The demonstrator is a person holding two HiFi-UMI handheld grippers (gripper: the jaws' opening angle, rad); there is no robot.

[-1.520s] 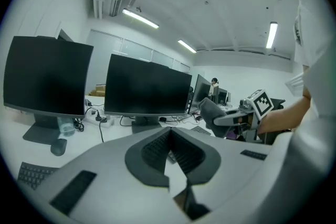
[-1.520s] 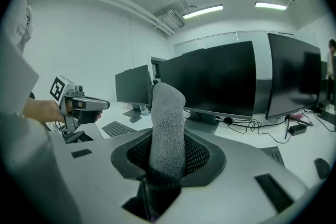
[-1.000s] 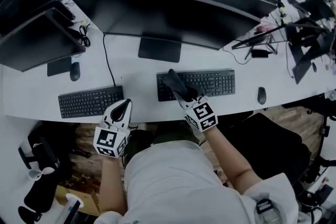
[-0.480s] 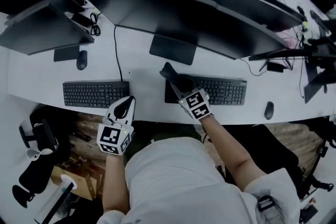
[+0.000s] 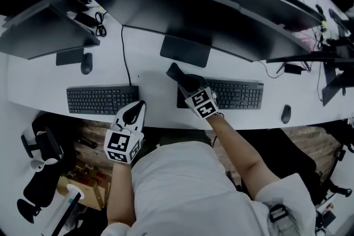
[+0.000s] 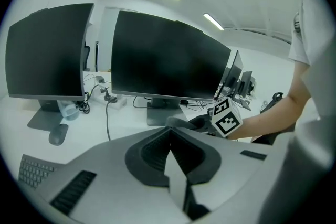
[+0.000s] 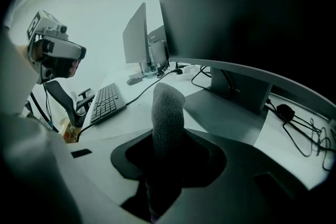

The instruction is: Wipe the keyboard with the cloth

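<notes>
**Cloth gripped, poised off the keyboard's left end**

The right tool (image 5: 189, 89) is clamped on the dark cloth (image 5: 176, 74), which juts past its tips over bare tabletop (image 5: 149, 72), just off the left end of the keyboard (image 5: 238, 95). A good wipe likely means tilting the cloth flat onto the keys. It can then be drawn rightward along the rows, lightly, so the board does not slide. The left tool (image 5: 136, 110), jaws together on nothing, hangs at the tabletop's near edge and could steady it.

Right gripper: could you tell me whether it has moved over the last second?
Yes. The right gripper, shut on the cloth, has shifted left along the keyboard under it, toward its left end.
</notes>
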